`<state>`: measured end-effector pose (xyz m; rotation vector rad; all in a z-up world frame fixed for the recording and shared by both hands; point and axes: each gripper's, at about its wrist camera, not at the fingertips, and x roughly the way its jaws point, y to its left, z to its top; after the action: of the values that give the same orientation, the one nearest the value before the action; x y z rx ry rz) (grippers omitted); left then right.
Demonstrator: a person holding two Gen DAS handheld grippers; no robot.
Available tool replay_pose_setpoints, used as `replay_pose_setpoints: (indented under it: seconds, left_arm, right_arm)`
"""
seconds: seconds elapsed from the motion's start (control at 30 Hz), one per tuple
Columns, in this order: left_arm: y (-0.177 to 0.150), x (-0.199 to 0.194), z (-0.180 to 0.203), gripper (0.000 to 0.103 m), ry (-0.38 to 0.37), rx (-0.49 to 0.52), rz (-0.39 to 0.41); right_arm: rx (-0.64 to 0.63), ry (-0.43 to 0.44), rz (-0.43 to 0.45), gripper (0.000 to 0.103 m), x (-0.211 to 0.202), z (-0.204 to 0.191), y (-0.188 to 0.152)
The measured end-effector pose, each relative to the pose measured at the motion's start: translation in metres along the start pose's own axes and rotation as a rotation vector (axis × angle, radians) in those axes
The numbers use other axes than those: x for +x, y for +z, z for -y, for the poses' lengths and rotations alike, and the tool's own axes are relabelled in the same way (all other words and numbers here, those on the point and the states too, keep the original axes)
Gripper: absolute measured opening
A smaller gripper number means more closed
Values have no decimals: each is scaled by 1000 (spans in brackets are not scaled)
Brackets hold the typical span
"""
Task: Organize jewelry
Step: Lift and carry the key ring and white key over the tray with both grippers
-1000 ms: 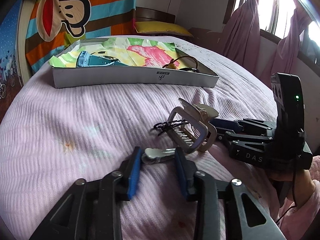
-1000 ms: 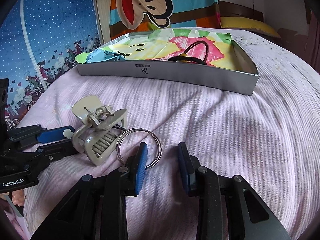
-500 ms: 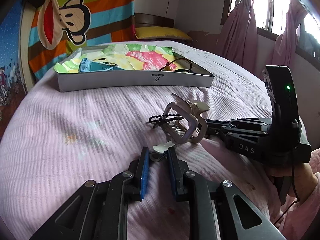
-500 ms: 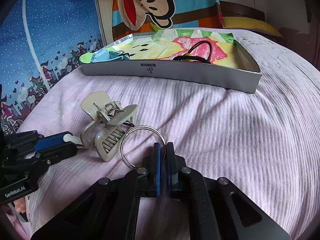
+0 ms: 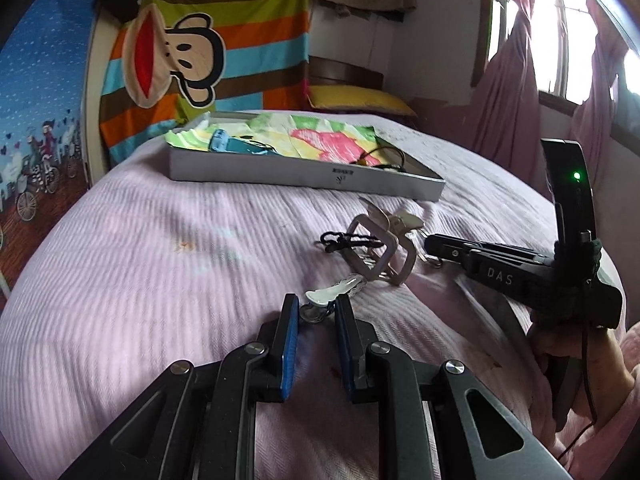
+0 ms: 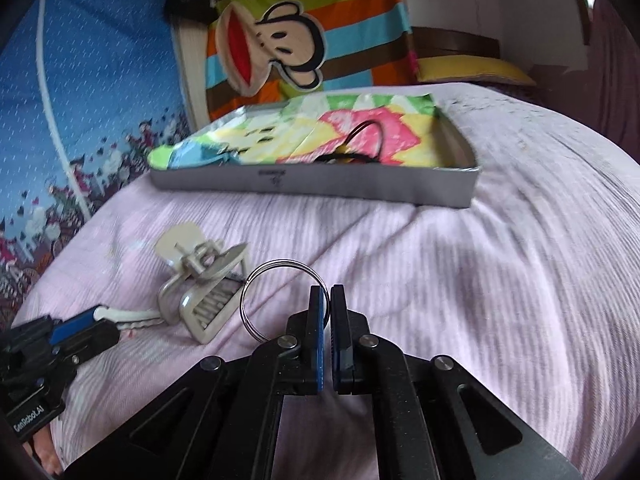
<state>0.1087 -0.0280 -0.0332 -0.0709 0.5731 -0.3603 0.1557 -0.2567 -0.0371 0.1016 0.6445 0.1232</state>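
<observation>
Left wrist view, left to right: striped cartoon-monkey cloth hangs behind the bed; a shallow grey cardboard box lid lined with bright printed paper sits on the pink ribbed bedspread, holding a teal clip at its left end and a dark looped cord at its right. Nearer, the left gripper is partly closed, its blue pads bracketing the round end of a small white-and-silver hair clip; contact on both pads looks likely, blurred. Just beyond lies a beige plastic claw hair clip with a black elastic tie at its left, touching or tucked under; cannot tell which. Right of the claw, the right gripper's body enters, held by a hand cut off at frame edge. Right wrist view: the left gripper's tips appear low at left, the claw clip beside them. The right gripper is nearly closed, pinching the rim of a silver metal split ring, which stands upright, clear of the bedspread or only grazing it. The claw clip lies just left of the ring, between ring and small clip. The black tie is mostly hidden behind the claw here. Box lid is well beyond, unobstructed. Motion blur softens the edges.
</observation>
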Motion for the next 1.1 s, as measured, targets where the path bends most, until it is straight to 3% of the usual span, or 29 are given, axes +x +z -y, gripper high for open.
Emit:
replay_pose_setpoints:
  seconds: [0.27, 0.7, 1.1]
  left_arm:
    - [10, -7, -2, 17, 40, -33, 75]
    - [33, -10, 0, 17, 76, -57, 131]
    - [80, -1, -21, 17, 99, -127, 195]
  right_arm:
    - [63, -1, 65, 3, -8, 12, 4]
    - [72, -5, 140, 3, -17, 8, 13]
    - [36, 32, 244, 3, -11, -9, 80]
